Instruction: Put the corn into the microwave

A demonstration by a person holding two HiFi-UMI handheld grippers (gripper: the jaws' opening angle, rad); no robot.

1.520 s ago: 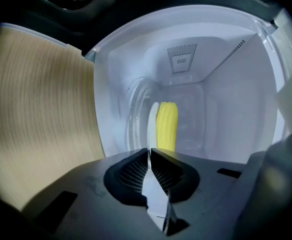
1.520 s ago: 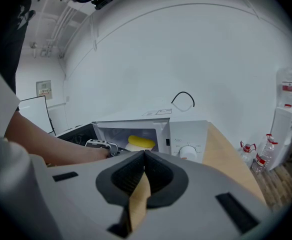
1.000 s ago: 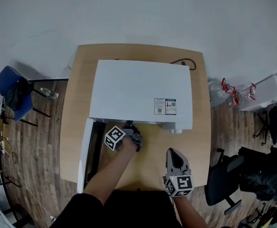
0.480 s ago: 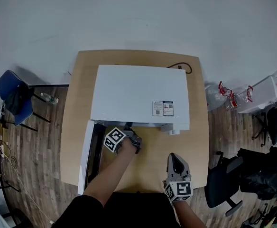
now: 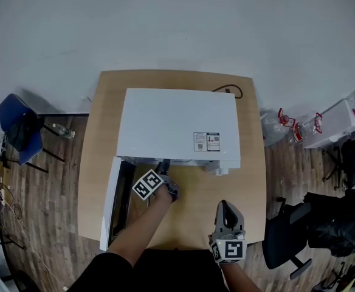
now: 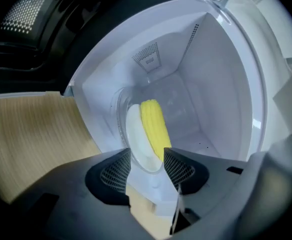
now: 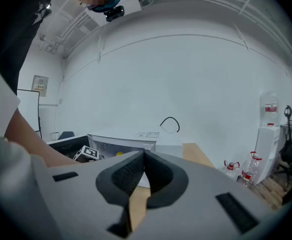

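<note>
Your left gripper point(image 5: 163, 165) has just spread its jaws wide, and the pads now press on nothing. In the left gripper view the corn point(image 6: 155, 128) lies on a white plate point(image 6: 135, 140) inside the microwave point(image 5: 177, 123), mid-frame and just past the jaw tips. That suggests the corn is delivered. What seems left is to back out and shut the door point(image 5: 112, 202), which hangs open at the lower left of the head view. Your left forearm reaches up from the bottom centre of that view to the mouth of the cavity. The gripper tips slightly downward into it, and its marker cube sits at a different roll than a second ago. Your right gripper point(image 5: 227, 212) waits at the lower right of centre over the table point(image 5: 253, 181), well apart from the opening. It points toward the microwave front, with its jaws closed together and empty.
</note>
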